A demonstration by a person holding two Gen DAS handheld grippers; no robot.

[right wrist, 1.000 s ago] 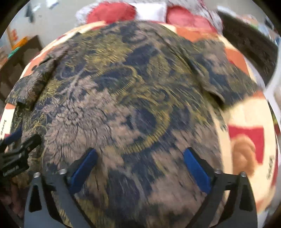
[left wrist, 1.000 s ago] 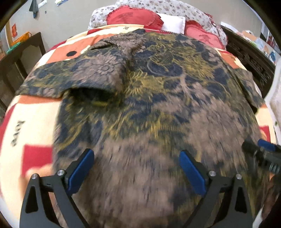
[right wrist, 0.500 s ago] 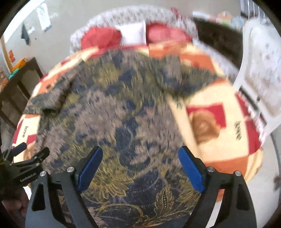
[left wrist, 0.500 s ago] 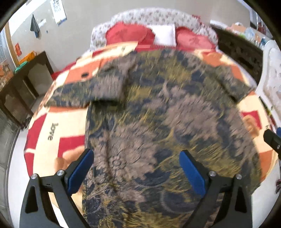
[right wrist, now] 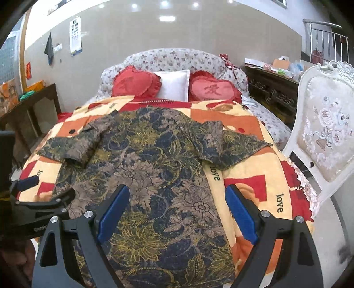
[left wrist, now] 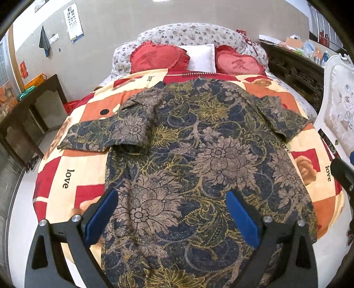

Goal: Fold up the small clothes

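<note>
A bedroom with a beige wall holds a bed [left wrist: 55,177] covered by a patchwork blanket [right wrist: 254,155] in red, orange and cream squares, some printed with the word "love". At the head of the bed lie two red heart-shaped cushions [left wrist: 159,58] with a white pillow [left wrist: 202,57] between them, in front of a flowered headboard [right wrist: 177,59]. An eye chart [left wrist: 73,21] hangs on the wall, a dark wooden side table [left wrist: 26,115] stands to the left of the bed, and a white ornate chair [right wrist: 325,133] stands just beside its right edge. The shirt [left wrist: 199,155], short-sleeved and patterned with dark blue, brown and yellow flowers, lies spread flat along the middle of the bed, collar end toward the cushions. Its left-hand sleeve in the pictures is folded partly over itself, while the other sleeve lies spread out to the side. The left gripper [left wrist: 172,212] hangs above the lower part of the shirt with its blue-padded jaws wide apart and nothing between them. The right gripper [right wrist: 177,209] hangs above the shirt's lower right part, its jaws likewise wide and empty. Each gripper shows at the edge of the other's view.
</note>
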